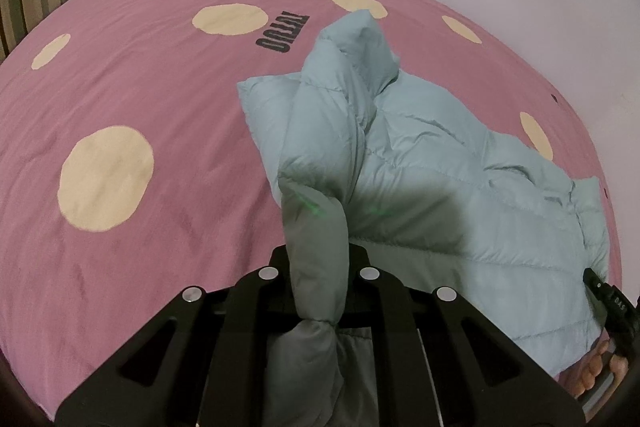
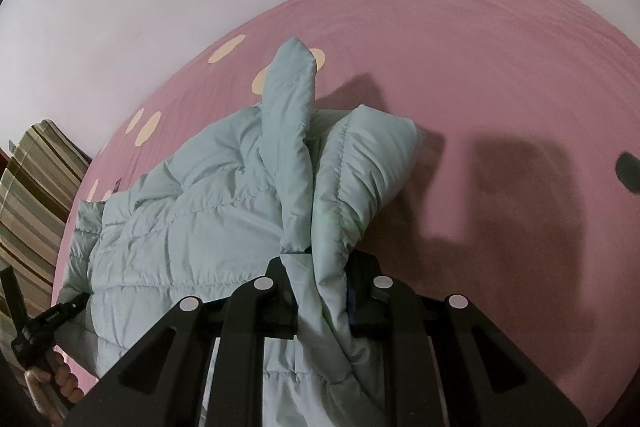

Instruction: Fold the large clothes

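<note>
The puffy jacket (image 1: 420, 163) lies mid-frame on the bed (image 1: 140, 99), light, soft and probably slippery. Each tool, left (image 1: 318, 267) and right (image 2: 320, 267), pinches a bunched edge; seams likely grip best.

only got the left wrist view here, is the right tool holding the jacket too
Observer: Yes. The right tool is shut on a bunched fold of the jacket, which runs back through its fingers.
Operator: what's past the jacket on that side
Observer: Plain pink bedcover with the tools' shadows on it; a large dark spot sits near the right edge.
Operator: anything sticking up
Observer: One padded part of the jacket stands tall beyond the right tool, its tip over the cream dots.
Operator: left tool look ok from there
Observer: Only its handle shows, gripped by a hand at the lower left; its fingers are hidden.
</note>
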`<state>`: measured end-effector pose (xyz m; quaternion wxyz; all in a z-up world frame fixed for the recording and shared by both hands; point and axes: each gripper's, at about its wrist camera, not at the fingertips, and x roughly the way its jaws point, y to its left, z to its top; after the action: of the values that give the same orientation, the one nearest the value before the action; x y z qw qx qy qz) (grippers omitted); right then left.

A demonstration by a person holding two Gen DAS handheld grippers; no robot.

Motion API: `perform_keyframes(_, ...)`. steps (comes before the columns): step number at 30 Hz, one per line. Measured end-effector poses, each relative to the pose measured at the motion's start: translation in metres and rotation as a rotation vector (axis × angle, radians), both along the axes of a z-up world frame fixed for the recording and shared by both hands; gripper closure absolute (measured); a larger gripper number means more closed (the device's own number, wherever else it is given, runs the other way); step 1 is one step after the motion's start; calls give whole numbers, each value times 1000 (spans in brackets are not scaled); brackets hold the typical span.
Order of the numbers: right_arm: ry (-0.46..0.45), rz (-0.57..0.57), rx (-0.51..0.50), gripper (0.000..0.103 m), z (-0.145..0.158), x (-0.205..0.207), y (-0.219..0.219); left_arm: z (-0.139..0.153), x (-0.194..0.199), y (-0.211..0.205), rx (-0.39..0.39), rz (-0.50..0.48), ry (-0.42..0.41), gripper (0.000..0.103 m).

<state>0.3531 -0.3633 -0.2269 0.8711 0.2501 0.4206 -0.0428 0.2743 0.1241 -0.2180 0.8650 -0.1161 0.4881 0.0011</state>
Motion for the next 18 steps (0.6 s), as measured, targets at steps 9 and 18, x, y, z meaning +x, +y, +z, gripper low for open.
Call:
perform_keyframes(9, 2, 5, -1, 87, 0, -2, -1, -1, -21, 3, -2, 2, -1, 95)
perform_keyframes(18, 11, 13, -9, 87, -1, 8, 3, -12, -24, 5, 0, 2, 3, 94)
